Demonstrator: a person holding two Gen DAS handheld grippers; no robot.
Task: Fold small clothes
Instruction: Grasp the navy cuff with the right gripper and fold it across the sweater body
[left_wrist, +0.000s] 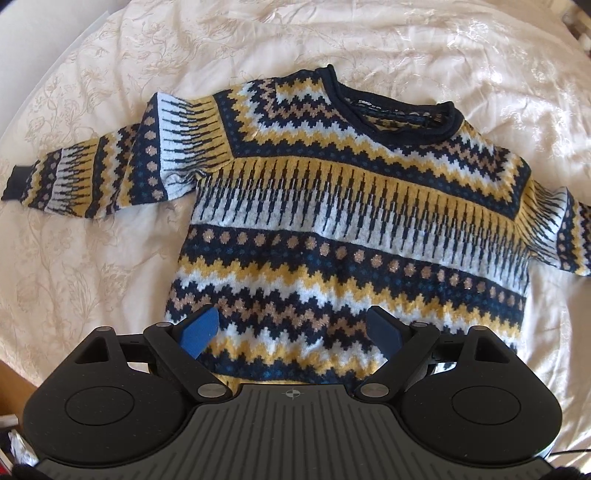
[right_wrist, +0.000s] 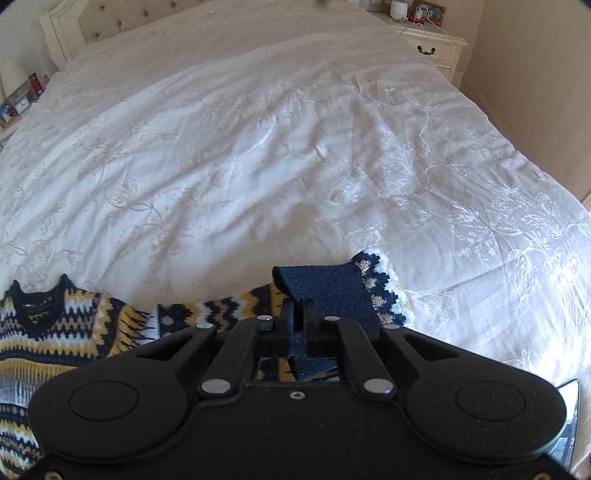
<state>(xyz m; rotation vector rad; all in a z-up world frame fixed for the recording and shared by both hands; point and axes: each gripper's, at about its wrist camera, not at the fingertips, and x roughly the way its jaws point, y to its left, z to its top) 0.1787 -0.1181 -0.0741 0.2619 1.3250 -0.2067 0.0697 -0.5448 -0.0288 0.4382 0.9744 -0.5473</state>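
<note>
A small knitted sweater (left_wrist: 332, 206) in navy, yellow and white zigzag bands lies flat on the bed, neck away from me, its left sleeve (left_wrist: 85, 177) stretched out to the left. My left gripper (left_wrist: 291, 328) hovers open above the sweater's lower hem, its blue pads (left_wrist: 199, 332) wide apart with nothing between them. In the right wrist view my right gripper (right_wrist: 299, 314) is shut on the navy cuff (right_wrist: 328, 291) of the sweater's right sleeve, which folds up over the fingers. The sweater's neck (right_wrist: 37, 306) shows at the lower left there.
A white embroidered bedspread (right_wrist: 295, 147) covers the wide bed. A tufted headboard (right_wrist: 110, 22) stands at the far end, with a cream nightstand (right_wrist: 432, 48) at the top right and another bedside surface with small items (right_wrist: 18, 103) at the left.
</note>
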